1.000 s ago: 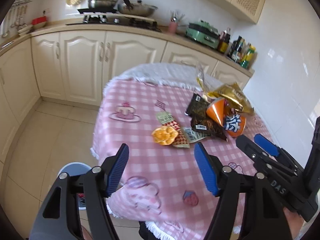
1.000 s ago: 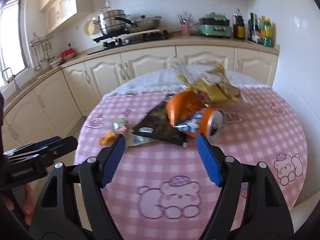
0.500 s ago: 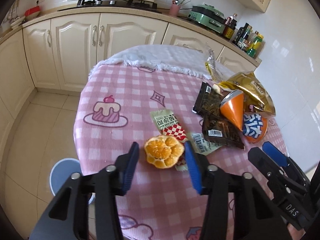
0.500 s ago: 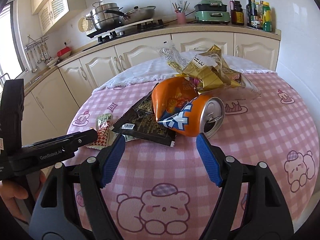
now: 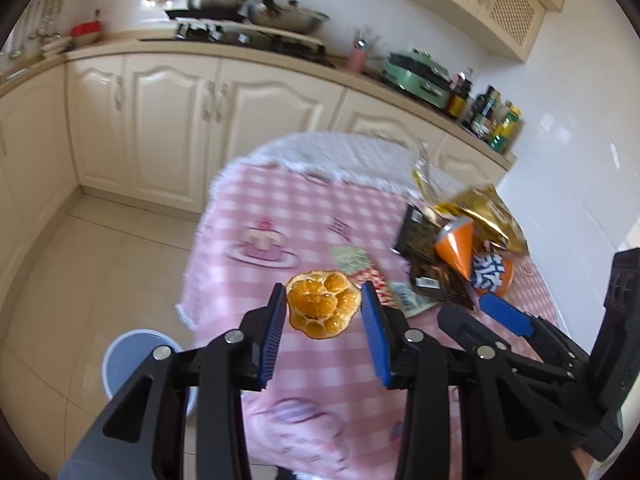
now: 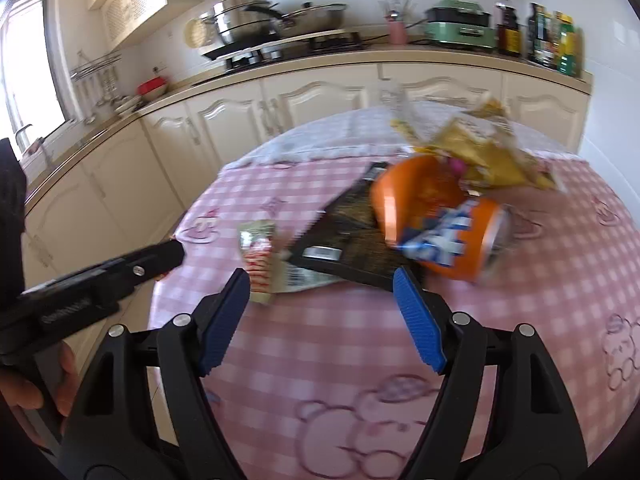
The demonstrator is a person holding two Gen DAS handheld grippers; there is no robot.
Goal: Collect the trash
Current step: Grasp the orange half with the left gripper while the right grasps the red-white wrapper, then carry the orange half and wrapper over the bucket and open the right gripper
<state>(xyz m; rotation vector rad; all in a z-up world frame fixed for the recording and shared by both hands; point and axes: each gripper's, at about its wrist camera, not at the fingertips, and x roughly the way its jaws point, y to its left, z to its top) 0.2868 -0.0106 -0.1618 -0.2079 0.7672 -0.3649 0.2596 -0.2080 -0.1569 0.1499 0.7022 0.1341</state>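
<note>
Risk: peel [image 5: 322,305] slipping out of my left tool [image 5: 325,322], I judge; the two blue pads meet only its outer edges, and it is thin and lobed, so a jolt could let it fold and drop onto the floor short of the bin [image 5: 134,360].
Cause: blur across both views suggests I am moving fast, which makes that slip likelier.
Second risk: my right tool [image 6: 322,316] hangs slack and spread wide above the counter [image 6: 520,300], close in front of the black wrapper [image 6: 352,248]; a careless sweep could nudge the pile and set the orange can [image 6: 456,236] rolling, since it lies on its side.
Left tool: clenched on the peel, which is lifted clear of the checked cloth.
Right tool: released, nothing between its pads.
Peel: bright orange, opened flat, pale pith lines showing, edges ragged.
Remaining trash: gold bag [image 5: 484,212], orange cone [image 5: 456,248], small green packet [image 6: 258,240], all clustered at the counter's right side.
Bin: pale blue, on the tiled floor, below the left tool.
</note>
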